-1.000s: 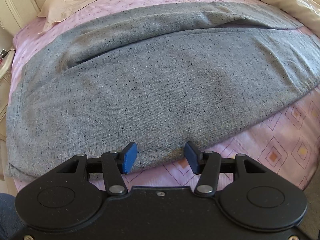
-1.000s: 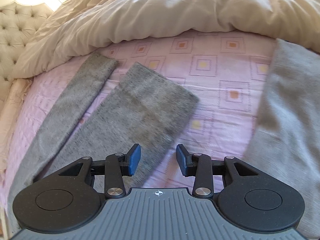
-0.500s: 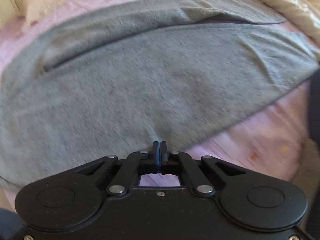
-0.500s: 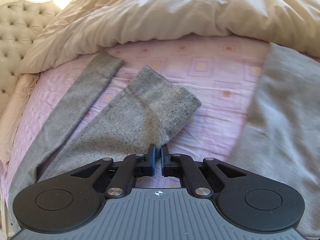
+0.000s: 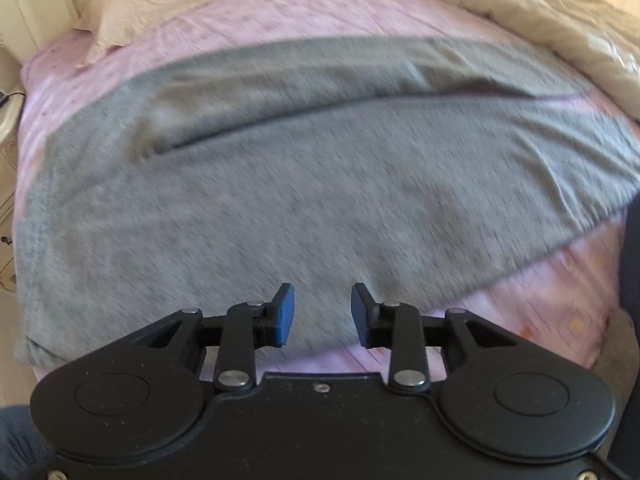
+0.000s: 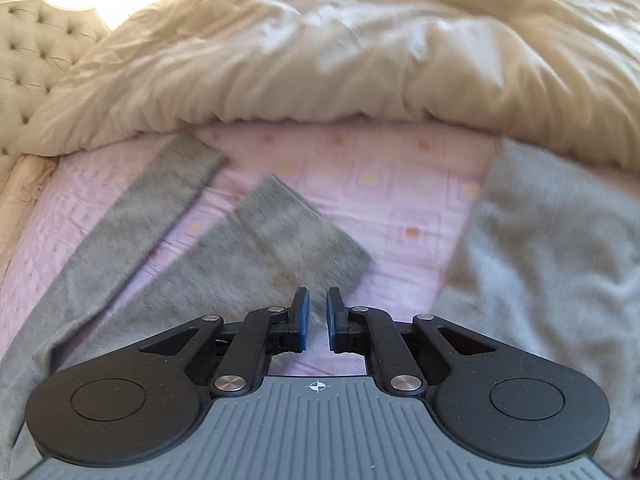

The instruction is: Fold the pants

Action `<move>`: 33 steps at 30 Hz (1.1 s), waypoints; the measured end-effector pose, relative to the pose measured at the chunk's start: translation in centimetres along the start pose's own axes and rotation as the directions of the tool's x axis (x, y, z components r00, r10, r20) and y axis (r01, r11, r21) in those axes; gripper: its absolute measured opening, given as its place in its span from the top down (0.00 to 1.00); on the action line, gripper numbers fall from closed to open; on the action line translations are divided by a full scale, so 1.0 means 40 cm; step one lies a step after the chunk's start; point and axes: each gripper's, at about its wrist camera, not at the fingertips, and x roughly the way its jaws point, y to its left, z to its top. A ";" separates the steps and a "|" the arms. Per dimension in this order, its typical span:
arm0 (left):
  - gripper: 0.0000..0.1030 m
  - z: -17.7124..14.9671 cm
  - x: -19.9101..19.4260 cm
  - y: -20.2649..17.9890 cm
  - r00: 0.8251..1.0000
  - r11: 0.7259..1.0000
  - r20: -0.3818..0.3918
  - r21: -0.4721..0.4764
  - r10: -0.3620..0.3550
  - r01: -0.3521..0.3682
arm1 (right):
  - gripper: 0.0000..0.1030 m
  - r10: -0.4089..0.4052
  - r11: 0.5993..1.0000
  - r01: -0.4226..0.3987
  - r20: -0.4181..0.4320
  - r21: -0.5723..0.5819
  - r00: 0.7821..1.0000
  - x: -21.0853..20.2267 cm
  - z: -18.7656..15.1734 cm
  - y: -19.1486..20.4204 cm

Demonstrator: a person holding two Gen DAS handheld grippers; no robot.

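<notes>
Both grippers snapped shut half a sec ago and are parting again: left gripper (image 5: 322, 314) now has a moderate gap, jaws opening, nothing pinched, hovering at the near edge of the grey pants (image 5: 320, 184) spread flat on the pink sheet (image 5: 540, 312). Right gripper (image 6: 318, 322) shows a narrow gap, also opening, empty, over the nearer leg cuff (image 6: 304, 240) (far leg lies apart, w/ another grey cloth (image 6: 552, 264) to the right). Looks like pre-fold; next move probably needs a firm pinch on edge and cuff.

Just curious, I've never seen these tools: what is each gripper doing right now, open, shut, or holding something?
Left gripper: opening, pads apart over the grey pants, gripping nothing.
Right gripper: opening slightly, narrow gap, nothing pinched.
</notes>
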 end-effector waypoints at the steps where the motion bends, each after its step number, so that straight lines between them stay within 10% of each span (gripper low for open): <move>1: 0.59 0.010 0.003 0.014 1.000 1.000 0.002 -0.014 0.008 -0.008 | 0.90 0.018 1.000 -0.018 -0.001 -0.007 1.000 -0.004 0.005 0.010; 11: 0.59 0.039 0.074 0.149 0.988 0.973 -0.155 -0.232 -0.021 -0.016 | 0.90 0.194 0.957 -0.219 -0.145 -0.188 0.970 -0.016 -0.060 0.240; 17: 0.59 0.011 0.080 0.122 0.986 0.985 -0.164 -0.168 0.012 -0.040 | 0.90 0.248 0.888 -0.319 -0.240 -0.331 0.939 -0.005 -0.142 0.404; 33: 0.59 0.111 0.150 0.167 1.000 0.987 -0.021 -0.158 0.011 -0.014 | 0.90 0.163 0.941 -0.190 -0.117 -0.282 0.980 0.184 0.121 0.516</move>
